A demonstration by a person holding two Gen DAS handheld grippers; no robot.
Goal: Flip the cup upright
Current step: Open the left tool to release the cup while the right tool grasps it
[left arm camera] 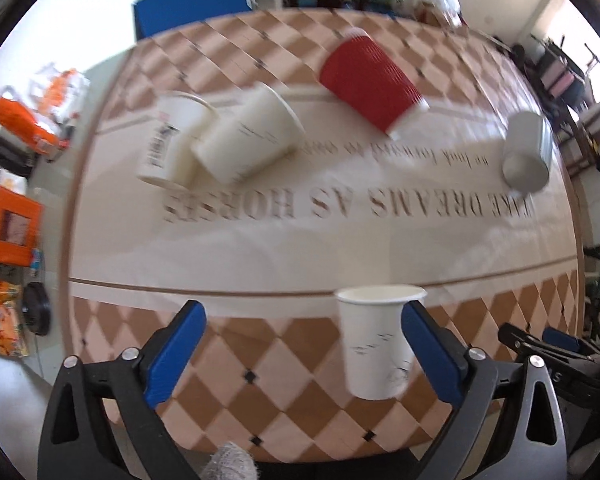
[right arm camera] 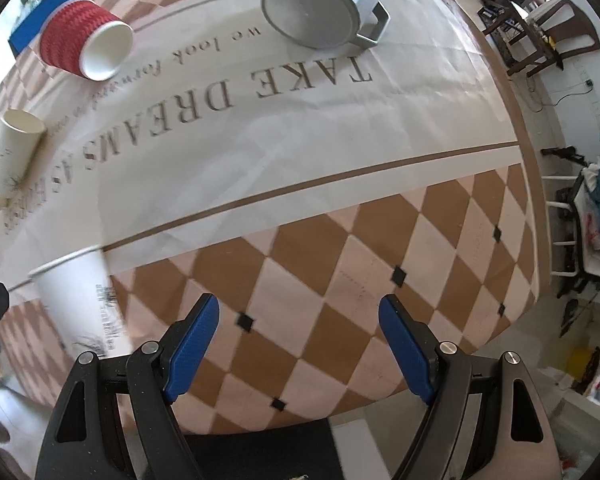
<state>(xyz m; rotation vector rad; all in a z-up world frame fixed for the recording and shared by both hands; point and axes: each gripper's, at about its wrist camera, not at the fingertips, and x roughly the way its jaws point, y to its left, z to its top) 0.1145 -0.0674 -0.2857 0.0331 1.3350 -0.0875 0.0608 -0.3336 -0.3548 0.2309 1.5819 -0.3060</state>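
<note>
- The left tongs (left arm camera: 304, 344) stand wide apart, with nothing clamped between the blue pads.
- A white paper cup (left arm camera: 374, 344) stands upright, mouth up, on the checked border of the table (left arm camera: 260, 248), just inside the right-hand pad (left arm camera: 428, 354) of the left tongs — whether cup and pad touch cannot be told, and the far pad is well clear of it.
- The right wrist view shows the same white paper cup (right arm camera: 82, 304) off to the left of the right tongs (right arm camera: 300, 344), blurred.
- The right tongs are also spread apart and hold nothing; only the checked cloth lies between the pads.
- Ahead of the left tongs and to the left, two white cups (left arm camera: 220, 140) lie on their sides, touching each other.
- Straight ahead and farther off, a red ribbed cup (left arm camera: 370, 82) lies on its side, its open mouth towards the right tongs.
- Far ahead on the right of the left tongs, a grey metal mug (left arm camera: 526, 148) lies tipped over — the right wrist view shows its handle (right arm camera: 374, 26) resting against the table.
- Printed lettering (left arm camera: 340, 208) runs across the pale middle band of the table, between the tongs and the fallen cups.
</note>
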